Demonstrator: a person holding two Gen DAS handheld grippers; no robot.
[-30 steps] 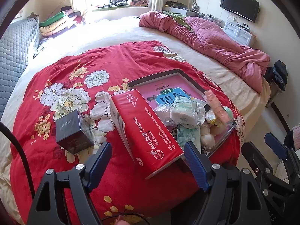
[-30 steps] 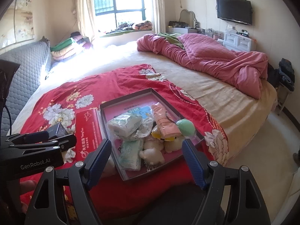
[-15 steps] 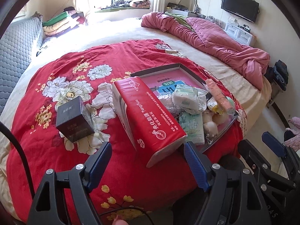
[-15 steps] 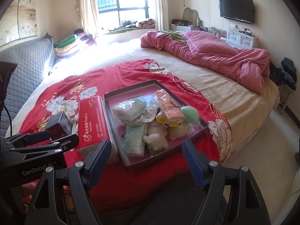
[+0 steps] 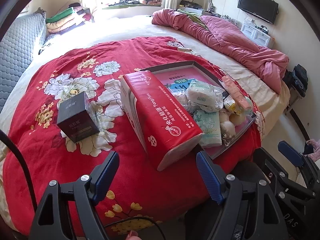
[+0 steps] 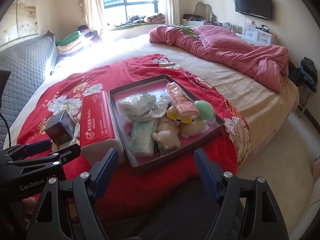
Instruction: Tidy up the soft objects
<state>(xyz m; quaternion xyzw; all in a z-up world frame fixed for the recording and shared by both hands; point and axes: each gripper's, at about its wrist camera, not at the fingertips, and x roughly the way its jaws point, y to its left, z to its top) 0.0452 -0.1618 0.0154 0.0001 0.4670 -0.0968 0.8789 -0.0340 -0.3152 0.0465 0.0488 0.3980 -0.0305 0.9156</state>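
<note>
A shallow dark box lid (image 6: pixel 140 83) with a pink inside lies on the red flowered blanket (image 5: pixel 60 156). In it are white tissue packs (image 6: pixel 136 103), a green pack (image 6: pixel 143 138), cream plush toys (image 6: pixel 167 138), a pink roll (image 6: pixel 180 100) and a green ball (image 6: pixel 204 109). A red tissue pack (image 5: pixel 160 114) lies to the left of the lid. My left gripper (image 5: pixel 158 172) is open and empty, just short of the red pack. My right gripper (image 6: pixel 156 169) is open and empty in front of the lid.
A small dark cube box (image 5: pixel 77 118) stands on the blanket left of the red pack. A rumpled pink quilt (image 6: pixel 230 48) lies at the back right of the bed. A grey padded headboard (image 6: pixel 22 60) runs along the left. Bare floor (image 6: pixel 280 150) is at the right.
Both grippers have come lower and closer to the bed. The red pack and the lid now sit higher in the views. Both pairs of jaws stay wide apart.
</note>
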